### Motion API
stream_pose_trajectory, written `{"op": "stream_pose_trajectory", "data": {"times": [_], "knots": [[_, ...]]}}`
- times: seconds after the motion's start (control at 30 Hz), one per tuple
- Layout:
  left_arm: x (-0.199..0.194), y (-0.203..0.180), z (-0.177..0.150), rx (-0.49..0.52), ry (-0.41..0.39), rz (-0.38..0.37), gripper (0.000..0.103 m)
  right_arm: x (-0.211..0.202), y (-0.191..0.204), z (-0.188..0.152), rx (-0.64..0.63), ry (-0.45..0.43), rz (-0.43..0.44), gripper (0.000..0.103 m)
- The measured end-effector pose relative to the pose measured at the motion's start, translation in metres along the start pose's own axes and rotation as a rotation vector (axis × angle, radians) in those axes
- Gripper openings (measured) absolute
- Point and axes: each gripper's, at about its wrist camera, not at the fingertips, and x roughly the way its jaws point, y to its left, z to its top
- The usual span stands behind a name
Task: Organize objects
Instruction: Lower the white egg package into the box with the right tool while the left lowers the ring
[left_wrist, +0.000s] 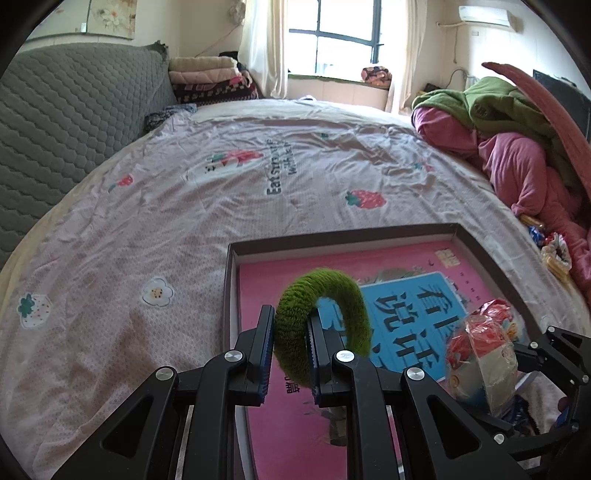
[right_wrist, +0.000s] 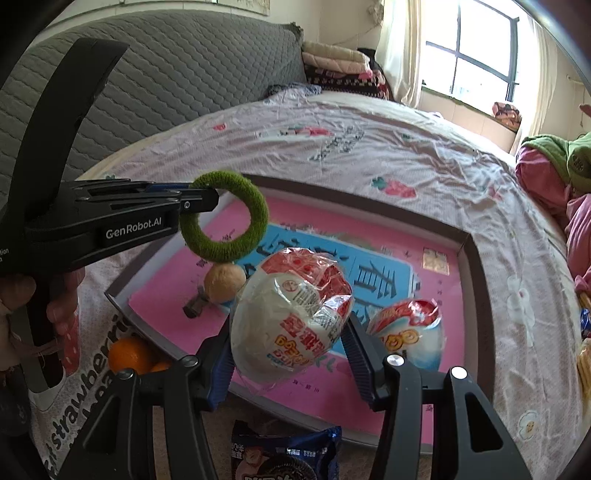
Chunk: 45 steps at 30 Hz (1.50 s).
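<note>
My left gripper (left_wrist: 290, 347) is shut on a fuzzy green ring (left_wrist: 325, 325) and holds it above the open shallow box (left_wrist: 231, 280) with a pink and blue lining. The right wrist view shows the same gripper (right_wrist: 207, 199) and ring (right_wrist: 225, 218) over the box's left part. My right gripper (right_wrist: 291, 347) is shut on a wrapped egg-shaped snack (right_wrist: 295, 314), held above the box (right_wrist: 467, 258). A second wrapped snack (right_wrist: 410, 332) and a tan walnut-like ball (right_wrist: 223, 282) lie in the box.
The box lies on a bed with a strawberry-print sheet (left_wrist: 147, 206). Oranges (right_wrist: 129, 354) and a dark cookie packet (right_wrist: 284, 454) lie near the box's front edge. A pile of pink and green clothes (left_wrist: 517, 147) is at the right. A grey quilted headboard (left_wrist: 55, 122) stands at the left.
</note>
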Motion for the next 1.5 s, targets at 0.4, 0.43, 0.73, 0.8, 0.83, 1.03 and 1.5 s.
{"op": "stream_pose_trajectory", "data": {"times": [0.4,0.43,0.73,0.8,0.83,1.03,1.5], "knots": [[0.011,-0.008,-0.008,0.032,0.035,-0.012,0.017,0.017,-0.005,-0.006,0.037,0.068,-0.016,0.055],[0.011,-0.009,-0.008,0.034,0.037,-0.013,0.017,0.019,-0.006,-0.007,0.04,0.074,-0.017,0.055],[0.02,-0.01,-0.015,0.041,0.066,-0.004,0.018,0.02,-0.007,-0.006,0.047,0.086,-0.022,0.055],[0.021,-0.011,-0.016,0.049,0.068,-0.004,0.018,0.019,-0.006,-0.006,0.037,0.084,-0.03,0.055],[0.021,-0.012,-0.016,0.051,0.067,-0.004,0.018,0.02,-0.006,-0.006,0.037,0.084,-0.031,0.055],[0.021,-0.011,-0.018,0.05,0.075,-0.007,0.018,0.02,-0.008,-0.006,0.057,0.088,-0.022,0.055],[0.028,-0.015,-0.023,0.069,0.091,-0.008,0.018,0.019,-0.011,-0.007,0.059,0.092,-0.033,0.057]]}}
